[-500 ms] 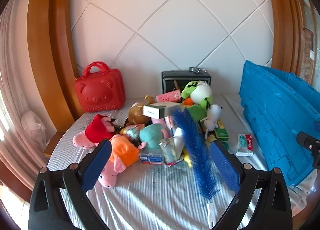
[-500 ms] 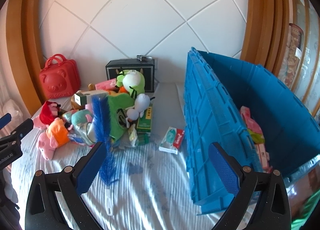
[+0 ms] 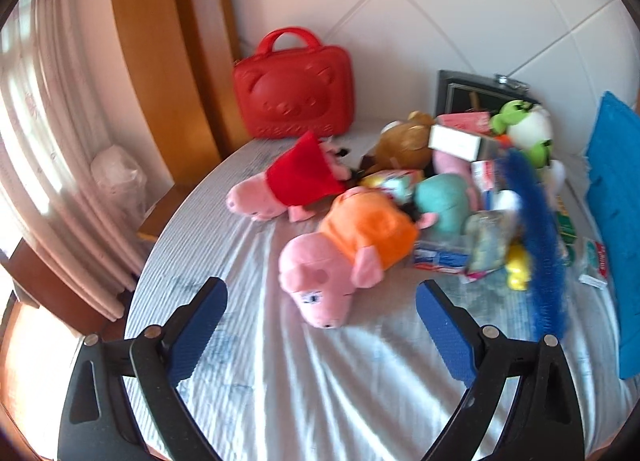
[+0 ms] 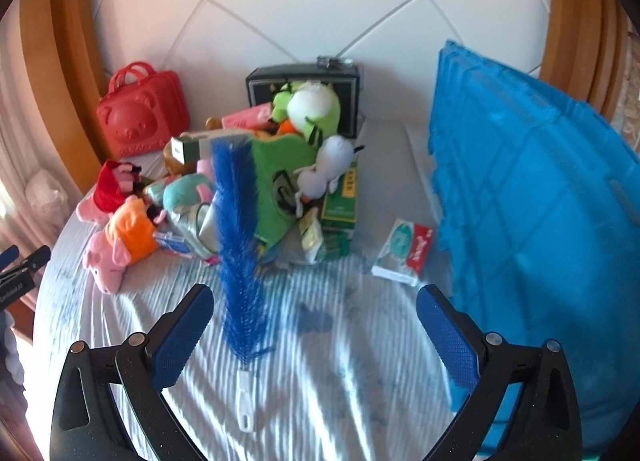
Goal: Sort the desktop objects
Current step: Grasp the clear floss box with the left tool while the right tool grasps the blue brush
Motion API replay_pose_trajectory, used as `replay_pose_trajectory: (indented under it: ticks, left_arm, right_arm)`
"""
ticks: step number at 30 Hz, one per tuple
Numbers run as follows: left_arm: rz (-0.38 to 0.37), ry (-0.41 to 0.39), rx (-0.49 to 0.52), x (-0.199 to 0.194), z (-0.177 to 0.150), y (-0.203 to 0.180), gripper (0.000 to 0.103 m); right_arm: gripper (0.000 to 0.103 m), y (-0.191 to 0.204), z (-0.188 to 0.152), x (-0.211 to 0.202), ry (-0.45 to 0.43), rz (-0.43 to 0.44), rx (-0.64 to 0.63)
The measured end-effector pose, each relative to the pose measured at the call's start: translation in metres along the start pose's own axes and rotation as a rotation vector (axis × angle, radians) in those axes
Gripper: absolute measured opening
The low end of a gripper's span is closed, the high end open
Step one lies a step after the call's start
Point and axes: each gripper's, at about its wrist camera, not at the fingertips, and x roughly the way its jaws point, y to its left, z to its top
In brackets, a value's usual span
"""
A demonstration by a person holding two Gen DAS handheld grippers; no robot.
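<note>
The blue bottle brush (image 4: 239,245) lies with its long axis running from the near edge of the counter (image 4: 344,373) toward the heap in the middle: its white handle (image 4: 244,401) points at the near edge, and its bristled end leans up against the pile of toys and boxes. In the right wrist view it sits between the spread jaws of the right gripper (image 4: 312,337), closer to the left-hand pad, touching neither; those jaws are released and empty.

The pink pig plush in the orange dress (image 3: 344,253) lies on its side at the left-hand flank of the heap, snout toward the near edge and body slanting back into the pile. It rests just beyond the gap of the left gripper (image 3: 320,333), whose jaws are likewise wide apart with nothing in them. A second pig plush in a red dress (image 3: 296,181) lies behind it, snout toward the left edge.

A red and white toothpaste box (image 4: 404,251) lies flat near the right edge, just beside the blue crate (image 4: 540,221), which stands along that edge.

At the far edge a red bear-faced case (image 3: 294,93) stands upright against the wall, and a black box (image 4: 304,81) stands behind the heap. The counter is covered by a pale striped cloth, wrinkled and sunlit. Behind it are a white quilted wall panel, curved wooden trim, and a curtain at the left.
</note>
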Motion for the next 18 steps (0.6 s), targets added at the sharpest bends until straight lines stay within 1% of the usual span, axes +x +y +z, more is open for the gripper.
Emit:
replay_pose_trajectory:
  ticks: [5, 8, 10, 12, 14, 18]
  left_arm:
    - [-0.016, 0.076, -0.021, 0.043, -0.003, 0.034, 0.097]
    - [-0.028, 0.105, 0.012, 0.062, 0.000, 0.038, 0.097]
    - [-0.054, 0.118, 0.037, 0.072, 0.003, 0.035, 0.097]
    - [-0.105, 0.124, 0.054, 0.078, 0.009, 0.030, 0.097]
    - [-0.160, 0.122, 0.088, 0.085, 0.016, 0.016, 0.097]
    - [-0.266, 0.128, 0.184, 0.101, 0.024, -0.030, 0.097]
  right_arm:
    - [0.103, 0.023, 0.000, 0.044, 0.081, -0.010, -0.011]
    - [0.103, 0.036, -0.002, 0.067, 0.127, -0.017, 0.001]
    - [0.103, 0.043, -0.003, 0.079, 0.148, -0.011, 0.004]
    - [0.103, 0.049, -0.003, 0.089, 0.168, -0.017, 0.011]
    - [0.103, 0.053, -0.001, 0.100, 0.181, -0.020, 0.022]
    - [0.103, 0.061, 0.001, 0.123, 0.209, -0.015, 0.040]
